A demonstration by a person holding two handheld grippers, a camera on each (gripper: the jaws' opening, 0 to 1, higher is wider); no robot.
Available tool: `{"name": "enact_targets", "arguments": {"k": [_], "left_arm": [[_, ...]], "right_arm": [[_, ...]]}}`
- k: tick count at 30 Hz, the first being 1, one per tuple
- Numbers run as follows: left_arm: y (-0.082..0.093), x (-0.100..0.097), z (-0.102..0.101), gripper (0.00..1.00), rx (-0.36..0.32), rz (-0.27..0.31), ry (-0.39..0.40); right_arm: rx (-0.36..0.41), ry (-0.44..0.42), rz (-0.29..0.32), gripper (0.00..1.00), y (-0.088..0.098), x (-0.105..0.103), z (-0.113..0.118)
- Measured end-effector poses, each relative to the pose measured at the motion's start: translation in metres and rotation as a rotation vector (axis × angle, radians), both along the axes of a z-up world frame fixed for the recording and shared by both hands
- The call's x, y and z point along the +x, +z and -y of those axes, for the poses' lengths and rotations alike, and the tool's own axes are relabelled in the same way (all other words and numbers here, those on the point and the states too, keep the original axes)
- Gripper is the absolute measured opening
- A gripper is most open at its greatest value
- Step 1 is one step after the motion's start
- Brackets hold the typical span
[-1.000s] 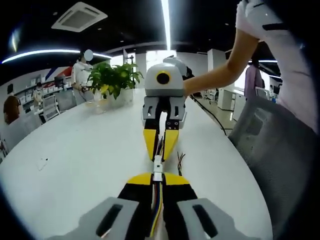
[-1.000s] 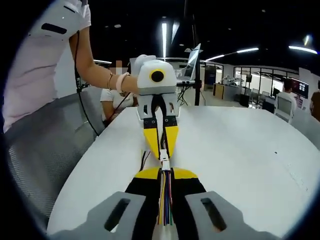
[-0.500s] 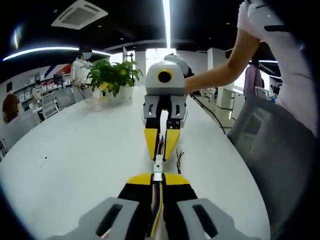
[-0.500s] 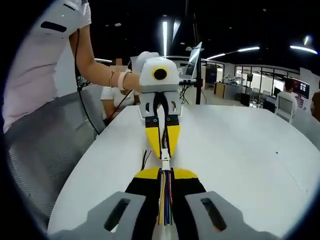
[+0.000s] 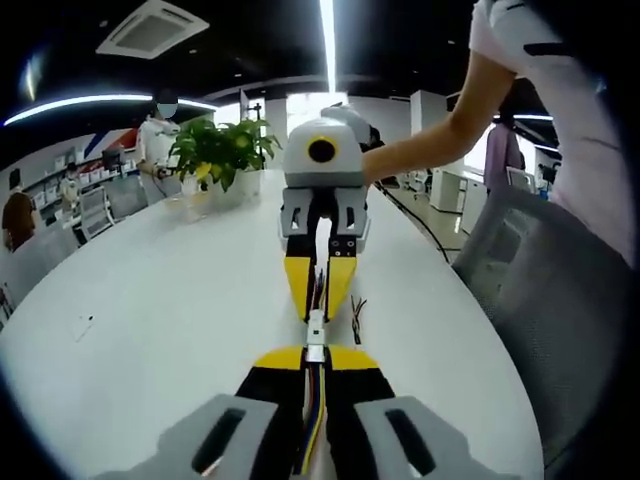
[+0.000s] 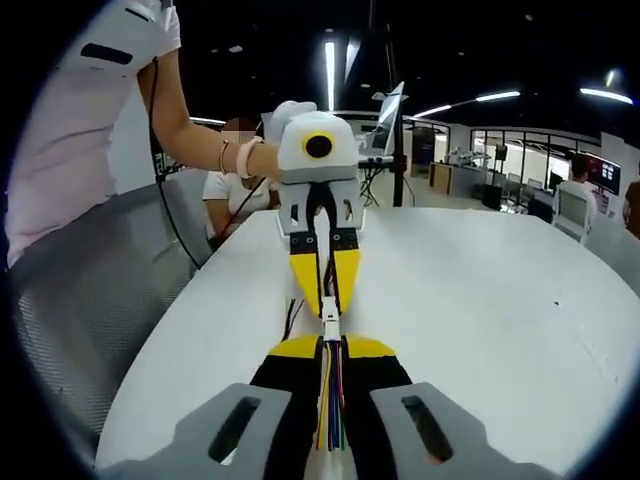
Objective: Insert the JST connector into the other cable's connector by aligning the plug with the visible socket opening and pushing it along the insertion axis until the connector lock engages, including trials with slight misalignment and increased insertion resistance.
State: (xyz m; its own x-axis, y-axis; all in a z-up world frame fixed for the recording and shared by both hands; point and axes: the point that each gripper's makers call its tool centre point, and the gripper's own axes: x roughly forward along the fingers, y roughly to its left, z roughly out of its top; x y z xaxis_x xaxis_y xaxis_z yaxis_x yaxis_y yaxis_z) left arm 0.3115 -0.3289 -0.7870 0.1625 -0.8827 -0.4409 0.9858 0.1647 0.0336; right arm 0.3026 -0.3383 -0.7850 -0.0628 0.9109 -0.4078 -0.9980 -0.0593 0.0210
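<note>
Over the white table the two grippers meet nose to nose, and we're right at the join. Looking along the left gripper, its yellow-tipped jaws are pinched tight on a cable with yellow and blue wires running back between them, its small white connector poking out front. Facing it, the right gripper comes in from the far side, jaws narrowed to a point right at that connector. Switch to the right gripper view and it's the mirror picture: the right gripper is clamped on a cable of red, green and purple wires, white connector at the tip, touching the left gripper's closed yellow jaws. Whether the two white housings are fully seated is too small to tell. A person's hand grips the left tool, a potted plant sits far along the table, and loose dark wire ends lie just beside the join.
</note>
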Motion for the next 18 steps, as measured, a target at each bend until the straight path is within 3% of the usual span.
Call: {"name": "enact_targets", "arguments": {"k": [18], "left_arm": [[-0.0063, -0.0010, -0.0018, 0.00, 0.033, 0.007, -0.020]], "right_arm": [[-0.022, 0.015, -0.008, 0.03, -0.0045, -0.0033, -0.0022]]}}
